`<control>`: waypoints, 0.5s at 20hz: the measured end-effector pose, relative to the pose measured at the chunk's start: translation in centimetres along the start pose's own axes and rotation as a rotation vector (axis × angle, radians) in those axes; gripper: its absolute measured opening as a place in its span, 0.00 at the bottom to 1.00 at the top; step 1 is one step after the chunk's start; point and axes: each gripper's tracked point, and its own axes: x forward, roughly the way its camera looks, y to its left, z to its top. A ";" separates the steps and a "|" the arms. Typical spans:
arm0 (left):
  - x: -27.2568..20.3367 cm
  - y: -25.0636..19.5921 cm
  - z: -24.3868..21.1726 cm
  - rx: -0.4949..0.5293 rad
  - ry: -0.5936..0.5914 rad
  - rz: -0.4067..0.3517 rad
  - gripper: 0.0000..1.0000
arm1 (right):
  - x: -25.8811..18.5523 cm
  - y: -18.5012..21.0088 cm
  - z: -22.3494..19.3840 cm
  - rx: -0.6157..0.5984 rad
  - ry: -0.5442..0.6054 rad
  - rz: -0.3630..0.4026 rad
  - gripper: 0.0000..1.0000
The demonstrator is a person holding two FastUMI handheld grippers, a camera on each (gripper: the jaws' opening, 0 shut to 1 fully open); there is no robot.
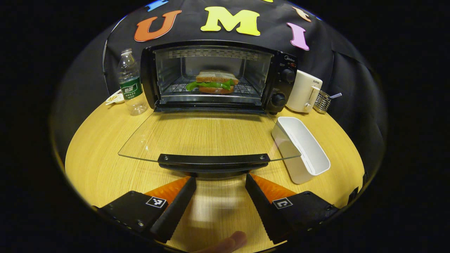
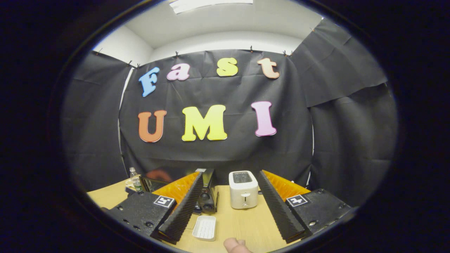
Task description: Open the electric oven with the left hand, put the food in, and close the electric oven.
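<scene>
Light wood table [image 1: 105, 165] holds a fair bit: black electric oven [image 1: 214, 75] at the back, water bottle [image 1: 130, 84] and a small dish [image 1: 114, 98] left of it, white toaster [image 1: 304, 91] and wire rack [image 1: 322, 102] to the right, empty white tray [image 1: 302, 149] in front.

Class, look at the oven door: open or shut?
Open. The oven door lies flat, its handle toward the left gripper, with the sandwich inside.

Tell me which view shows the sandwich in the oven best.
The left gripper view: the sandwich sits on the rack inside the open oven, facing the camera. The right gripper view catches the oven from the side, behind a finger, so its inside is hidden.
</scene>
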 end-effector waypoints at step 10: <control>-0.6 0.3 4.0 0.036 -0.105 0.001 0.94 | 0.2 -2.1 -0.6 0.034 0.025 -0.044 1.00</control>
